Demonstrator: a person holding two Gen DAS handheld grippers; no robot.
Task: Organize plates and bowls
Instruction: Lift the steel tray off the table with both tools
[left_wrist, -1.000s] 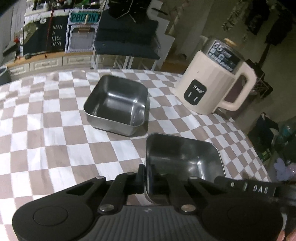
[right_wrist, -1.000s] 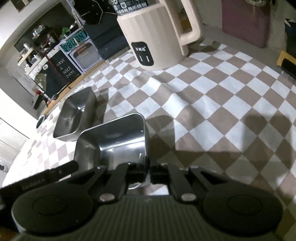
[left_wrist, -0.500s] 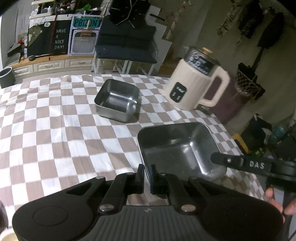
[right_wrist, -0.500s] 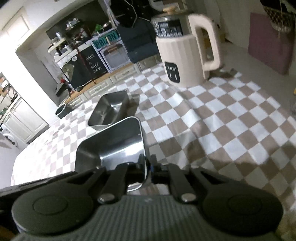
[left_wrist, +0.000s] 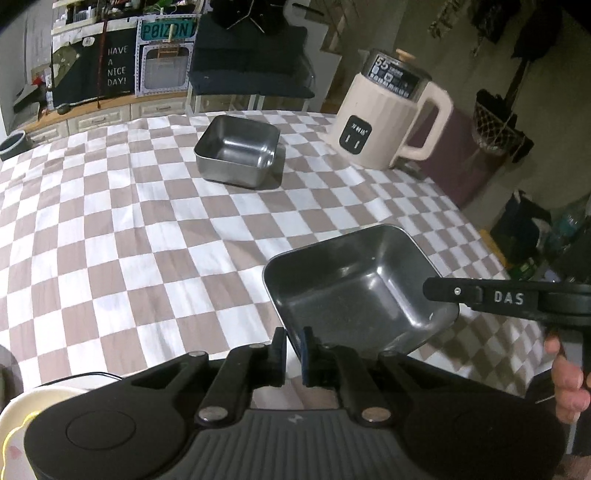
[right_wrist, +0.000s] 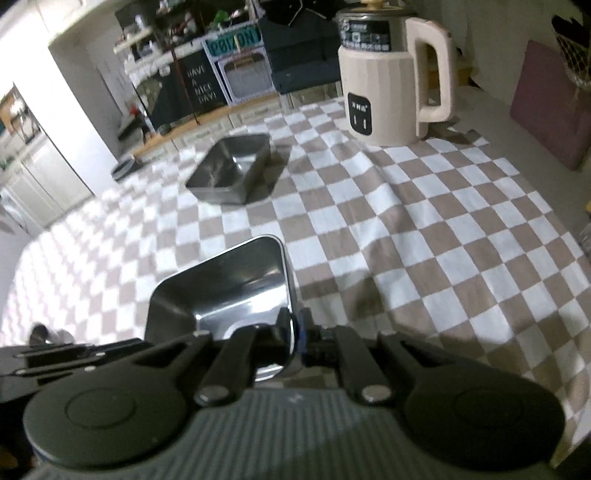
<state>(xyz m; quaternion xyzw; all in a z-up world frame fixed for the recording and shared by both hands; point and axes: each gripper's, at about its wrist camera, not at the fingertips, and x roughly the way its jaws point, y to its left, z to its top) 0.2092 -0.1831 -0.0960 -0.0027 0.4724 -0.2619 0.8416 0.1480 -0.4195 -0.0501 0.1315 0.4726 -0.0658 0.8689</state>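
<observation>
In the left wrist view, the left gripper (left_wrist: 293, 345) sits at the bottom centre of the frame, its two fingers drawn almost together with only a thin gap. The near-left corner rim of a square steel bowl (left_wrist: 354, 291) appears to sit in that gap, but whether the pads truly pinch it cannot be told from this angle. The bowl fills the lower right of the frame, tilted above the checkered tablecloth (left_wrist: 147, 229). Across the bowl's right rim reaches the right gripper (left_wrist: 443, 290), a black bar marked DAS, with the person's right hand (left_wrist: 569, 384) at the right edge. A second steel bowl (left_wrist: 238, 151) rests on the cloth in the upper centre, well apart from the held one, and a cream electric kettle (left_wrist: 391, 122) stands at the upper right.

In the right wrist view, the right gripper (right_wrist: 295, 332) is clenched on the bowl's (right_wrist: 221, 291) right wall, one finger inside, one outside. The second bowl (right_wrist: 231, 170) lies in the upper centre, the kettle (right_wrist: 391, 81) to its right.
</observation>
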